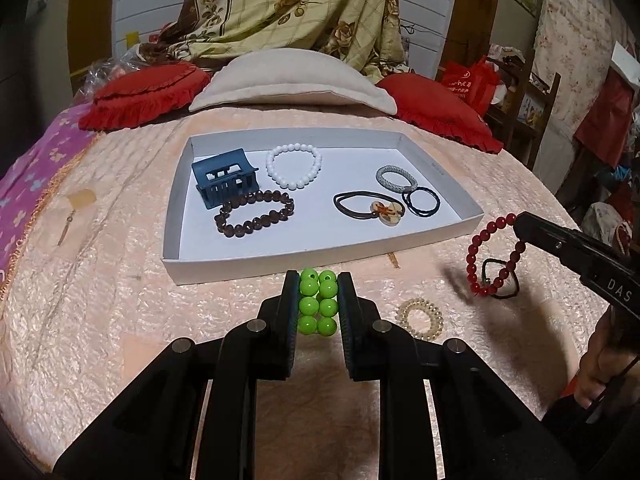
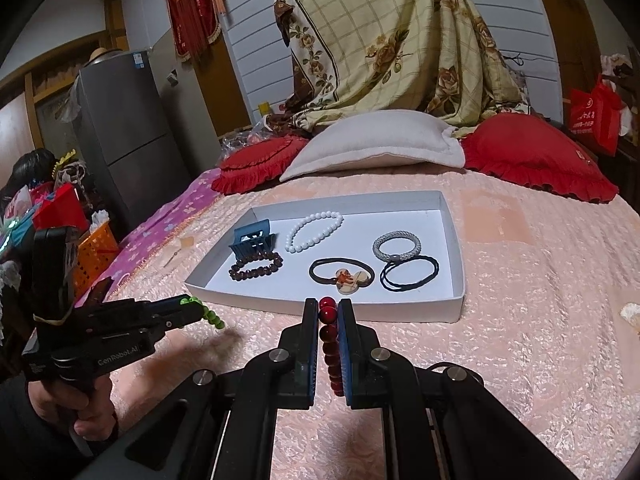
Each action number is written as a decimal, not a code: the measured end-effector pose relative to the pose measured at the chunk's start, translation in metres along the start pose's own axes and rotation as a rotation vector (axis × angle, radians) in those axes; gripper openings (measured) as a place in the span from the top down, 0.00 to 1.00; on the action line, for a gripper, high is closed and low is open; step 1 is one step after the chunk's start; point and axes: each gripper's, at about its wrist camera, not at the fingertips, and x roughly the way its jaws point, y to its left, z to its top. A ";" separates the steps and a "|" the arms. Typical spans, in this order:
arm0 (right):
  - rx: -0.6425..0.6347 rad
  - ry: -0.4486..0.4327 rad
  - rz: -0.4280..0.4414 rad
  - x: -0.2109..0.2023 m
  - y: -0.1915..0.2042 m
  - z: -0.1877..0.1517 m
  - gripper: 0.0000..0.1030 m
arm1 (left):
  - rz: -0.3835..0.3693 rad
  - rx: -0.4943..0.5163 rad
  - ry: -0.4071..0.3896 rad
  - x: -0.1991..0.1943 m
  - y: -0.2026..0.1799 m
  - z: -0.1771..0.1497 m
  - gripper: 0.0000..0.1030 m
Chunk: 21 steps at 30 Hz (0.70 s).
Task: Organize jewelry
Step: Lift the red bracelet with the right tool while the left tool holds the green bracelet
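A shallow white cardboard tray (image 1: 440, 184) is seen lying on a peach quilted bedspread (image 1: 120, 300), with two red frilled cushions (image 1: 148, 94) and a beige pillow (image 1: 292, 80) set behind it at the head of the bed. Inside the tray, a blue plastic claw hair clip (image 1: 224, 178) is placed at the left, with a dark brown beaded bracelet (image 1: 256, 216) touching its near side and a white beaded bracelet (image 1: 294, 166) just beside it toward the far wall. At the right of the tray, a grey braided hair tie (image 1: 396, 178), a thin black elastic hair tie (image 1: 421, 202) and a brown hair tie with a printed round charm (image 1: 372, 206) are grouped close together. A bright green beaded bracelet (image 1: 318, 302) is pinched between the pads of the left gripper (image 1: 318, 300), which is held above the bedspread just in front of the tray's near wall. A dark red beaded bracelet (image 1: 494, 256) is clamped at its upper edge by the right gripper (image 2: 329, 316), its loop hanging free near the tray's right corner. On the bedspread outside the tray, a cream pearl spiral hair tie (image 1: 420, 318) is left near the left gripper, and a dark elastic hair tie (image 1: 500, 276) is seen behind the hanging red loop.
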 end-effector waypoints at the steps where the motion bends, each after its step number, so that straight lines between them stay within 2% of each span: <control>1: 0.000 0.002 -0.002 0.001 0.000 0.000 0.92 | 0.000 -0.002 -0.002 -0.001 0.001 0.000 0.84; 21: -0.001 -0.008 -0.008 -0.001 -0.002 0.002 0.92 | -0.011 -0.008 -0.016 -0.005 -0.001 0.003 0.84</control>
